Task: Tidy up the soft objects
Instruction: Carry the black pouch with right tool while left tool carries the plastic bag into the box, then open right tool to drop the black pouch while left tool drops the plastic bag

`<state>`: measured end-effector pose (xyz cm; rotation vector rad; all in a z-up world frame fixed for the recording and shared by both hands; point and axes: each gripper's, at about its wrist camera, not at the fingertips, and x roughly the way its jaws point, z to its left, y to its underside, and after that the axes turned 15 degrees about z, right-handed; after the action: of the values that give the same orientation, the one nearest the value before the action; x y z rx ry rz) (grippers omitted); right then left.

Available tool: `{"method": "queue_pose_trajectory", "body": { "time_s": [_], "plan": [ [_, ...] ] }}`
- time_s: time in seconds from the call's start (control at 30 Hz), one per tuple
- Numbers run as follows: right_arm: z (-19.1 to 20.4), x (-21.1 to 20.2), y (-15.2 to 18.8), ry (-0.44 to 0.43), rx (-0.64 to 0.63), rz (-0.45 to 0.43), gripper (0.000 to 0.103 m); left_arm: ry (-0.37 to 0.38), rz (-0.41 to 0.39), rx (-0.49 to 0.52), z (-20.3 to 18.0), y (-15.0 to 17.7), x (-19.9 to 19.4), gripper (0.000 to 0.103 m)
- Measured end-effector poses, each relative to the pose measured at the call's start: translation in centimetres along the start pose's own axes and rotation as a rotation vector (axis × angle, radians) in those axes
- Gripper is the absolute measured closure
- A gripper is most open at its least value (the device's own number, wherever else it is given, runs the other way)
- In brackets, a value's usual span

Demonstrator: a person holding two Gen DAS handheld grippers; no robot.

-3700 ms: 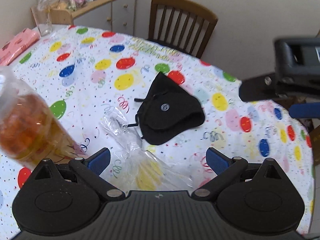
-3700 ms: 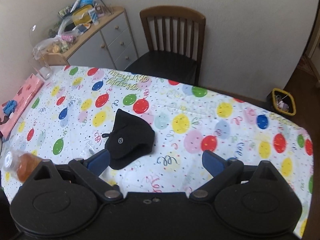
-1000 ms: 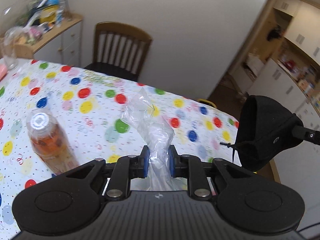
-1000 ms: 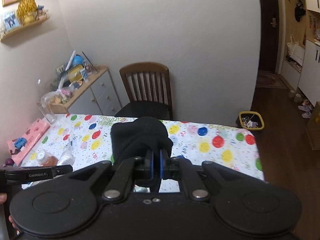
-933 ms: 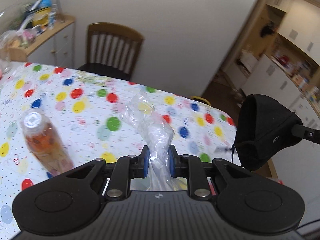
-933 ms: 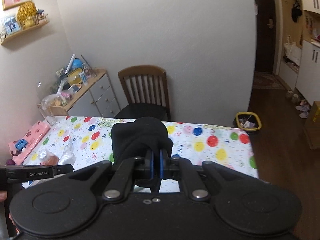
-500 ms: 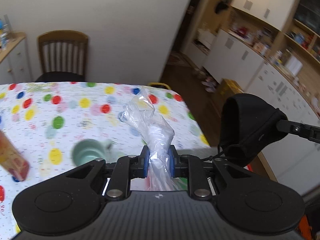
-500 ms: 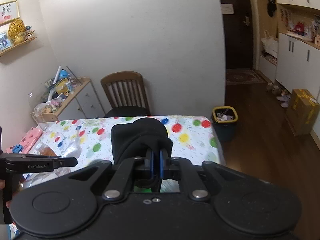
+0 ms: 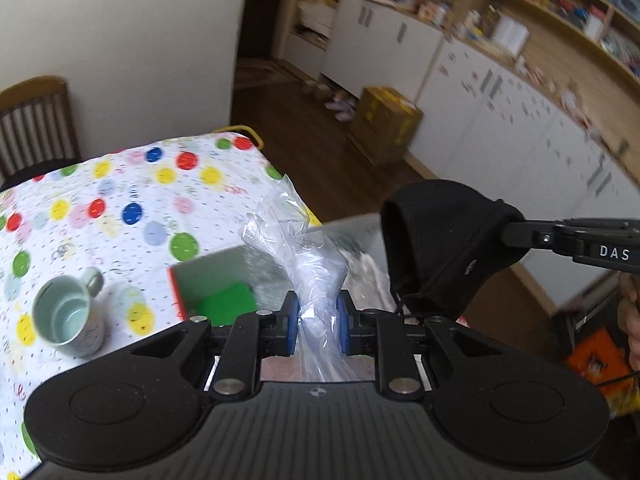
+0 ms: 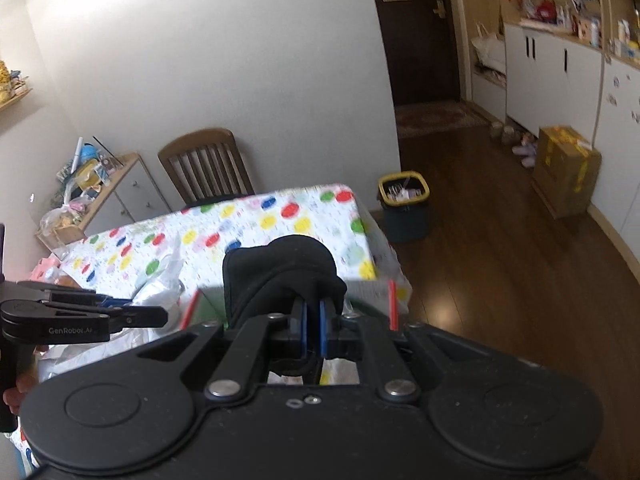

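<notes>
Left gripper (image 9: 317, 322) pinches the plastic bag (image 9: 304, 248); right gripper (image 10: 312, 330) clamps the black pouch (image 10: 276, 272); centre each over the red-edged box (image 9: 208, 280) before you release.

Left wrist view: sits just behind the left gripper (image 9: 317, 322), looking forward and down along its fingers — over the near end of the desk (image 9: 120, 200), toward the kitchen cabinets (image 9: 500, 120) beyond.
Right wrist view: sits just behind the right gripper (image 10: 311, 332), held higher, facing along the desk (image 10: 260, 232) toward the chair (image 10: 204, 172) and wall.
Nearness: each camera is close on its own gripper, with the room well off.
Shared ground: the dotted desk, the chair, the yellow-brown box (image 9: 388, 124) on the floor — and each view catches the other gripper from the side.
</notes>
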<state>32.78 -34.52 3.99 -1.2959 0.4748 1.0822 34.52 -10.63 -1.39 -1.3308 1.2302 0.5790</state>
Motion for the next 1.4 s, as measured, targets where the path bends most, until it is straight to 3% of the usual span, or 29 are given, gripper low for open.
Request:
{"method": "queue_pose_trajectory", "body": {
  "time_s": [0.37,0.7,0.97,1.4],
  "plan": [
    [-1.9,4.1,3.4,0.003,0.027,0.13,0.097,-0.095,0.028,0.088,-3.2,-1.1,5.2,0.084],
    [-2.4,6.9,4.5,0.003,0.034,0.182,0.097,-0.171,0.055,0.125,-3.5,-1.6,9.0,0.084],
    [-2.6,8.1,4.3,0.02,0.028,0.201,0.097,-0.144,0.107,0.096,-2.4,-1.1,11.2,0.084],
    [-3.1,7.7,4.5,0.026,-0.008,0.199,0.092,-0.1,0.089,0.037,-1.7,-0.9,11.0,0.08]
  ]
}}
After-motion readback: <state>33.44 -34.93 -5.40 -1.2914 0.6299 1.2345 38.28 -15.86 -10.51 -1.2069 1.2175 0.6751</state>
